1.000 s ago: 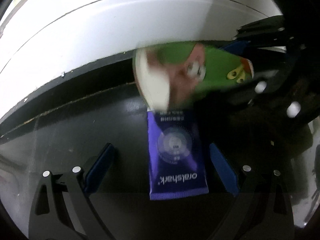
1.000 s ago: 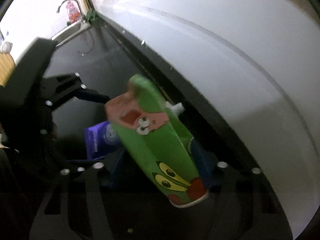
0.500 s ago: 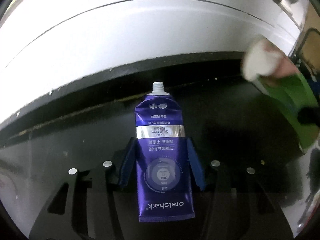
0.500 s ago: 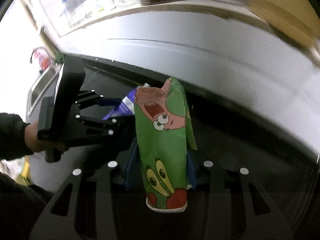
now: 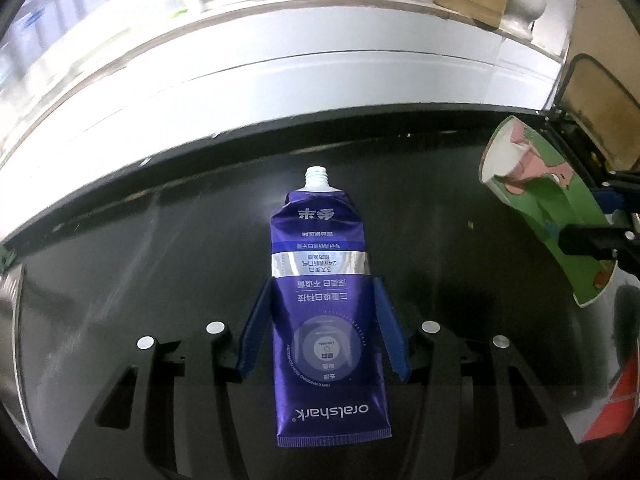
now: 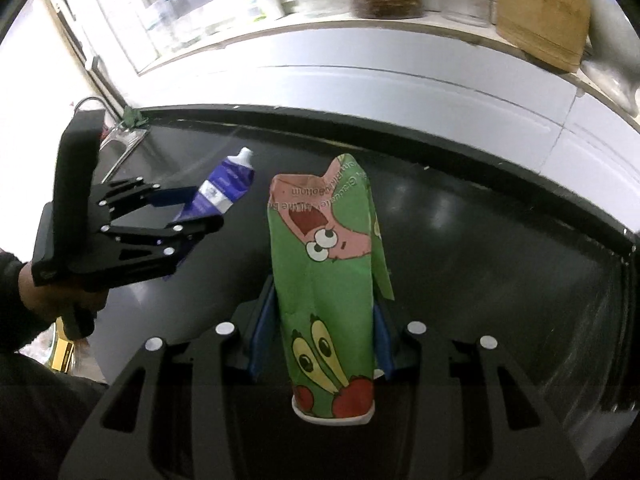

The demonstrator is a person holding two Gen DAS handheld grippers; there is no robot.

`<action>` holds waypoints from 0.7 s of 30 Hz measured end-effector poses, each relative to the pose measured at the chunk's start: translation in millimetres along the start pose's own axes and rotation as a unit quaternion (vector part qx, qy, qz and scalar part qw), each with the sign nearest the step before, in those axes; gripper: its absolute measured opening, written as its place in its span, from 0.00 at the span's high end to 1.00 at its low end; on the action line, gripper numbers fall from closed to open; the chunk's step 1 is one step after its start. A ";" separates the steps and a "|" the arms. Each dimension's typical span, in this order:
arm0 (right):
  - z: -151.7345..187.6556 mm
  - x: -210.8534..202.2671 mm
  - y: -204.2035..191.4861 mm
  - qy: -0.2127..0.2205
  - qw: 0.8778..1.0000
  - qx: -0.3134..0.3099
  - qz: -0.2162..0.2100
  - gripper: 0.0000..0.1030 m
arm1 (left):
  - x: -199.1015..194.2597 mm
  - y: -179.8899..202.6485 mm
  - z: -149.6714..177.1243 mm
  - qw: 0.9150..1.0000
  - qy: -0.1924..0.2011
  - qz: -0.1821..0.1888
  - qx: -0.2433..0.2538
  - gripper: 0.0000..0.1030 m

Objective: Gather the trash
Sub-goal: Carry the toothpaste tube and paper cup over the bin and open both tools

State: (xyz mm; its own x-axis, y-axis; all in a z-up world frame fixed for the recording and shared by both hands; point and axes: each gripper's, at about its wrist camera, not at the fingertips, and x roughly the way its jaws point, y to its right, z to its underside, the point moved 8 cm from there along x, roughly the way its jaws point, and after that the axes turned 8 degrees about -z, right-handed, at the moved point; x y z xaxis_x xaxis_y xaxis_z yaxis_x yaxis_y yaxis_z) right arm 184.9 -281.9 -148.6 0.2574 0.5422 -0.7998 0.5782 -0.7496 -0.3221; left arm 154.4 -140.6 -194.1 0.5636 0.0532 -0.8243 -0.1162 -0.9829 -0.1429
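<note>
The dark surface (image 5: 460, 208) is seen below both loads, with no bin in view. The crushed green paper cup (image 6: 328, 292) is clamped in the right hand-held gripper (image 6: 320, 328); the purple toothpaste tube (image 5: 324, 304) is pinched mid-body in the left hand-held gripper (image 5: 322, 320). Firm, level grips are advised, since the uncapped nozzle (image 5: 317, 176) might leak.
</note>
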 end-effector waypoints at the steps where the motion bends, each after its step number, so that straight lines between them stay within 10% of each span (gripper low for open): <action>1: 2.3 -0.7 -7.4 0.000 1.000 -0.002 -0.002 0.59 | -5.2 -7.9 7.8 1.000 -0.001 -0.003 -0.004 0.52; 14: -2.1 29.5 -149.5 -0.012 0.996 -0.073 -0.038 0.59 | -86.7 -124.2 78.1 0.995 0.022 -0.055 -0.078 0.52; 21: -17.8 74.6 -277.2 -0.035 0.982 -0.154 -0.100 0.59 | -147.0 -222.9 150.7 0.977 0.024 -0.132 -0.164 0.52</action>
State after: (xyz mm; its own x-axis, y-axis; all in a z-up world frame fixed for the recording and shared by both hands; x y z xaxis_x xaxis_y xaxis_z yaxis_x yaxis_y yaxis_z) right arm 57.6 -26.8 -110.0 0.0673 0.6317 -0.7723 0.8219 -0.4740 -0.3160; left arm -25.8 97.2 -123.6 0.5770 0.3129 -0.7545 0.3024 -0.9399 -0.1586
